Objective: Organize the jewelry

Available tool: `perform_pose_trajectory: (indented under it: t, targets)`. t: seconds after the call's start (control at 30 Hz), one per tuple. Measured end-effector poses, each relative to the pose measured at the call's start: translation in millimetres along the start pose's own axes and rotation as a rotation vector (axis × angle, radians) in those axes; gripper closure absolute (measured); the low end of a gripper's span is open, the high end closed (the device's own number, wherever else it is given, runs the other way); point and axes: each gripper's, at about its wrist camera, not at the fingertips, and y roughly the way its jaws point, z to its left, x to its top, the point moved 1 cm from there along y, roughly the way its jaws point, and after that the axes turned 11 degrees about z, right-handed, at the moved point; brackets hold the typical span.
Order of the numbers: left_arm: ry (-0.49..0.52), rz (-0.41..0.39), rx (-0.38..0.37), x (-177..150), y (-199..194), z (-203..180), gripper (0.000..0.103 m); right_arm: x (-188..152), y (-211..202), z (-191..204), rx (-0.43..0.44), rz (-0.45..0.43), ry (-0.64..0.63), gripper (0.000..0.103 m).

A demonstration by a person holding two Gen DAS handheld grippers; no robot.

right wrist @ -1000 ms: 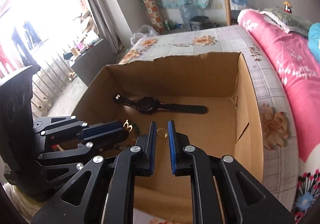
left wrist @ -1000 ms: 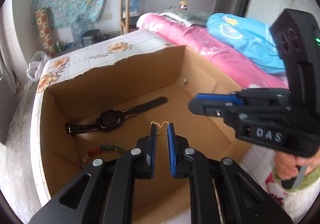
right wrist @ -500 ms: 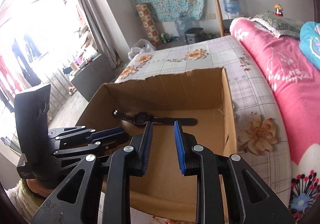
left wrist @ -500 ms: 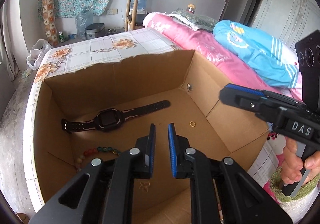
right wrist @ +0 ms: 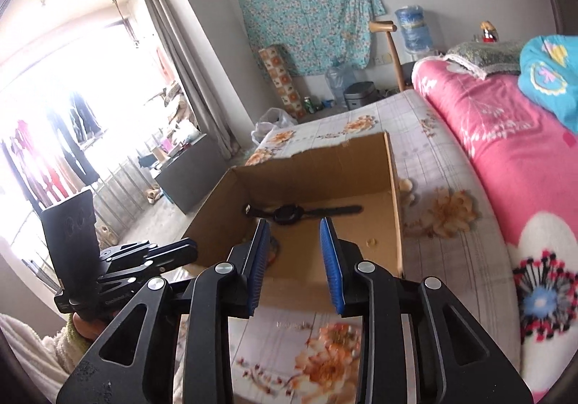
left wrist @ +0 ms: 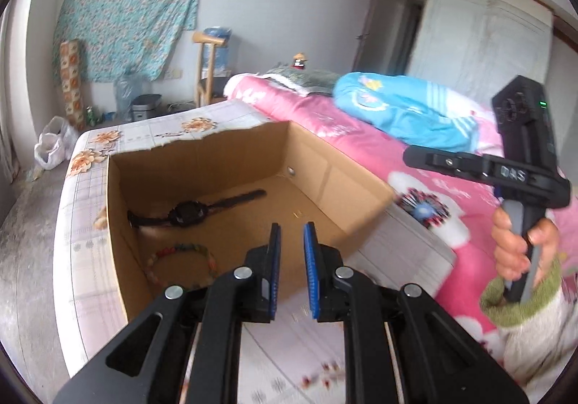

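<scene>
An open cardboard box (left wrist: 346, 173) (right wrist: 318, 162) stands on the bed. Inside lie a black watch (left wrist: 188, 211) (right wrist: 289, 213), a coloured bead bracelet (left wrist: 180, 252) and a small gold ring (left wrist: 297, 212) (right wrist: 370, 242). My left gripper (left wrist: 292, 234) is open and empty, above the box's near edge. My right gripper (right wrist: 294, 227) is open wider and empty, also above the near edge. The right gripper shows in the left wrist view (left wrist: 426, 156), to the right of the box. The left gripper shows in the right wrist view (right wrist: 173, 252), to the left of the box.
The bed has a flowered white sheet (right wrist: 433, 158) and a pink blanket (left wrist: 361, 137) with a blue cloth (left wrist: 397, 108) on the right. A bin (left wrist: 144, 108), a water bottle and a wooden stand lie beyond the bed. A window is at the left.
Both grippers let go of small gold pieces into the box and opened. Both then drew back and up, away from the box.
</scene>
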Motion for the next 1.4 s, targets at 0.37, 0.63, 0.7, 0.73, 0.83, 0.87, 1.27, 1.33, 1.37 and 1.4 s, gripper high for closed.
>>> perform_pose_trajectory:
  t: [0.37,0.63,0.7,0.73,0.83,0.87,1.27,1.33,1.37,1.4]
  targets:
    - [0.0,0.148,0.052,-73,49,-25,0.088,-86,45,-22,-0.055,0.2,0.148,0.073]
    - [0.04,0.212,0.089,-77,91,-29,0.088,-81,104,11,-0.256,0.301,-0.116,0.074]
    - [0.035,0.215,0.083,-79,96,-29,0.088,-80,116,17,-0.299,0.319,-0.176,0.077]
    - [0.029,0.218,0.084,-80,99,-28,0.088,-80,122,21,-0.317,0.332,-0.211,0.078]
    - [0.017,0.225,0.078,-83,103,-25,0.088,-83,136,28,-0.363,0.365,-0.295,0.083]
    - [0.013,0.227,0.074,-83,104,-24,0.088,-85,140,30,-0.382,0.376,-0.32,0.084]
    - [0.021,0.222,0.075,-81,107,-21,0.088,-69,122,15,-0.356,0.293,-0.207,0.096]
    - [0.019,0.22,0.076,-81,106,-21,0.088,-61,102,-6,-0.31,0.238,-0.08,0.096]
    - [0.017,0.22,0.075,-82,106,-21,0.088,-59,94,-16,-0.296,0.218,-0.027,0.096]
    - [0.015,0.221,0.074,-82,106,-22,0.088,-58,87,-28,-0.281,0.2,0.034,0.096]
